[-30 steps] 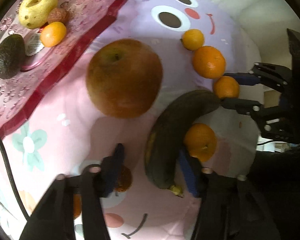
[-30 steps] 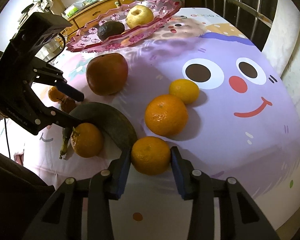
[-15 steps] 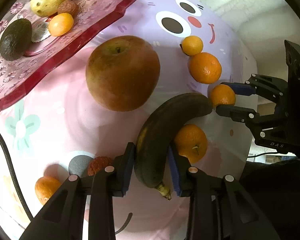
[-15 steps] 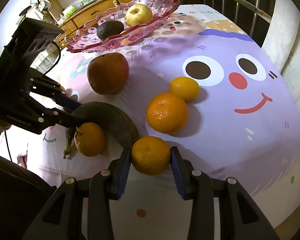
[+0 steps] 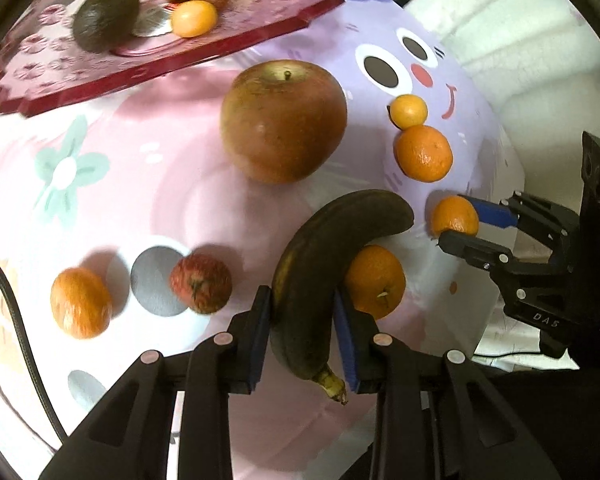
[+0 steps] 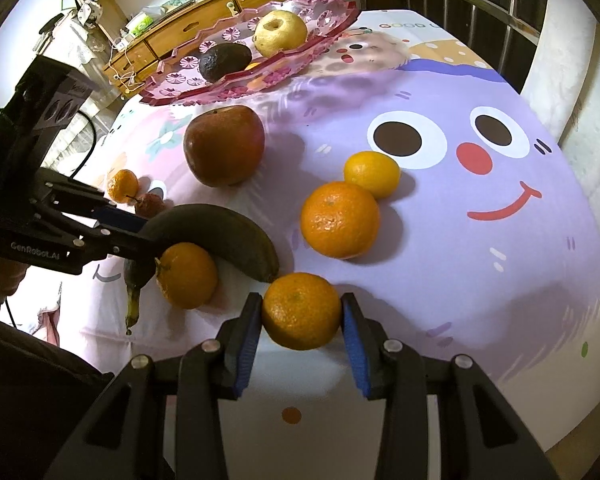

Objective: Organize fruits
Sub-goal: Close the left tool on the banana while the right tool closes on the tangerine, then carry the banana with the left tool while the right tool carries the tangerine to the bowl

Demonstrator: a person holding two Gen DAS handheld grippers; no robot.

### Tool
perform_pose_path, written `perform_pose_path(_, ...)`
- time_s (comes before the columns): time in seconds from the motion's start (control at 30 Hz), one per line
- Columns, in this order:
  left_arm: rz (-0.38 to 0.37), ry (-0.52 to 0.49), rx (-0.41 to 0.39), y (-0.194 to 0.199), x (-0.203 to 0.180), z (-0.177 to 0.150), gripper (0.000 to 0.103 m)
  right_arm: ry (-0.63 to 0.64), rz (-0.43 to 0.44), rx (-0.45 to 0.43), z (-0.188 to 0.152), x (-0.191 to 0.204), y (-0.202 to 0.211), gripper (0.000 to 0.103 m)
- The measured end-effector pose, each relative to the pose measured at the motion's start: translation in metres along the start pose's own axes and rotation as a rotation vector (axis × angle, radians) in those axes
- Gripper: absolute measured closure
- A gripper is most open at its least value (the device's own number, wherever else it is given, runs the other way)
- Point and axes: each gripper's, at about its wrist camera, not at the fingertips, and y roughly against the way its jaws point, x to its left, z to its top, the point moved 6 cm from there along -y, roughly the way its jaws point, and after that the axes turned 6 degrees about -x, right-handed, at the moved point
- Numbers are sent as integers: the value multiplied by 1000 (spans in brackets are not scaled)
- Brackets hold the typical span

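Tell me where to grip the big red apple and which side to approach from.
Grip the big red apple across its widest middle, coming down from above. It sits stem-up on the cloth, with clear space on both flanks. The banana and pink tray lie near its other sides, so close across the open flanks.

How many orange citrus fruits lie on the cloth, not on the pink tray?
5. One in the right gripper, one against the banana, a large one touching a smaller yellowish one, and one near the left edge. More may be hidden.
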Motion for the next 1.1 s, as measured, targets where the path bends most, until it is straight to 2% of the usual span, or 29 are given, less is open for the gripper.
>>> perform_pose_path(0.3, 12, 71, -92, 30, 3, -12, 75, 2, 11, -14, 3, 7, 12, 63)
perform_pose_path(0.5, 28, 120, -168, 64, -3, -25, 75, 3, 13, -26, 8, 10, 24, 63)
perform_pose_path(0.6, 74, 159, -214, 85, -5, -25, 75, -6, 22, -29, 13, 11, 30, 63)
perform_pose_path(0.67, 97, 199, -245, 98, -4, -25, 75, -12, 28, -45, 19, 12, 38, 63)
perform_pose_path(0.87, 78, 330, -369, 137, -12, -20, 75, 9, 20, -84, 45, 17, 56, 63)
perform_pose_path(1.1, 94, 489, -502, 173, -1, 3, 75, 77, 50, -107, 85, 20, 67, 63)
